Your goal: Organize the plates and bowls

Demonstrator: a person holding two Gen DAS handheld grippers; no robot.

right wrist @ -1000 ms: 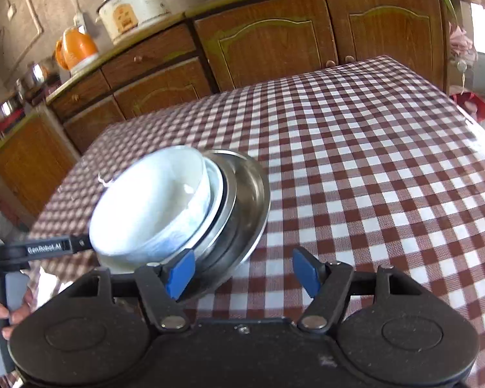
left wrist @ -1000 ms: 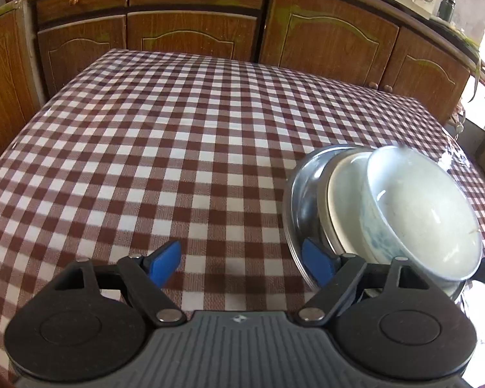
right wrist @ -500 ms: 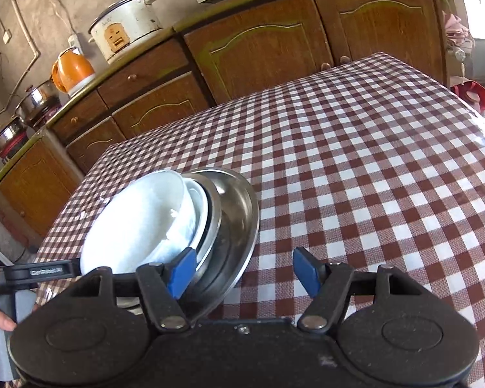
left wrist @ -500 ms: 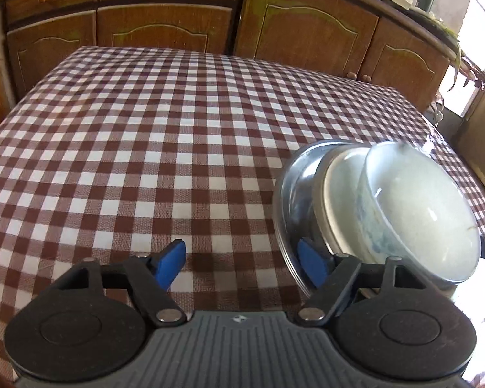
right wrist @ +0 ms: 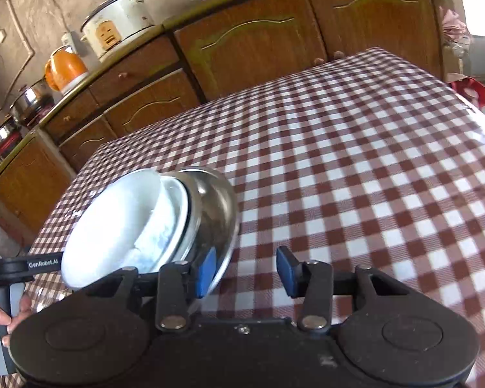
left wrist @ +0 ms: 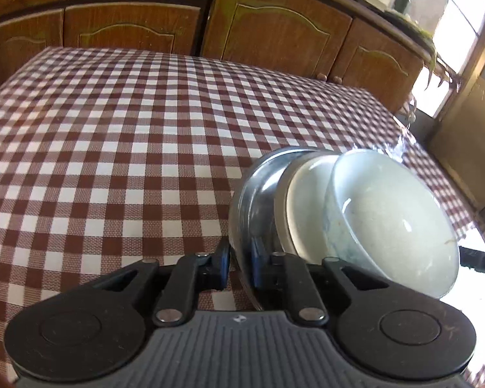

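Note:
A white bowl (left wrist: 394, 220) with blue marks sits in a white plate (left wrist: 307, 200), which rests in a steel plate (left wrist: 252, 200) on the checked tablecloth (left wrist: 129, 148). My left gripper (left wrist: 239, 266) is shut on the steel plate's near rim, one blue pad on each side. In the right wrist view the same stack shows the bowl (right wrist: 113, 226), white plate (right wrist: 177, 207) and steel plate (right wrist: 216, 207). My right gripper (right wrist: 246, 270) has its jaws closing around the opposite rim. The rim lies next to the left pad, and the right pad stands apart from it.
Wooden cabinets (left wrist: 274, 32) run behind the table. On the counter stand a rice cooker (right wrist: 119, 22), an orange kettle (right wrist: 66, 68) and steel pots (right wrist: 29, 100). A person's hand (right wrist: 0, 320) holds the left gripper's handle. The table's right edge (right wrist: 481, 123) drops toward the floor.
The left jaws have closed onto the steel plate's rim after moving in toward it. The right jaws have narrowed and moved closer to the stack.

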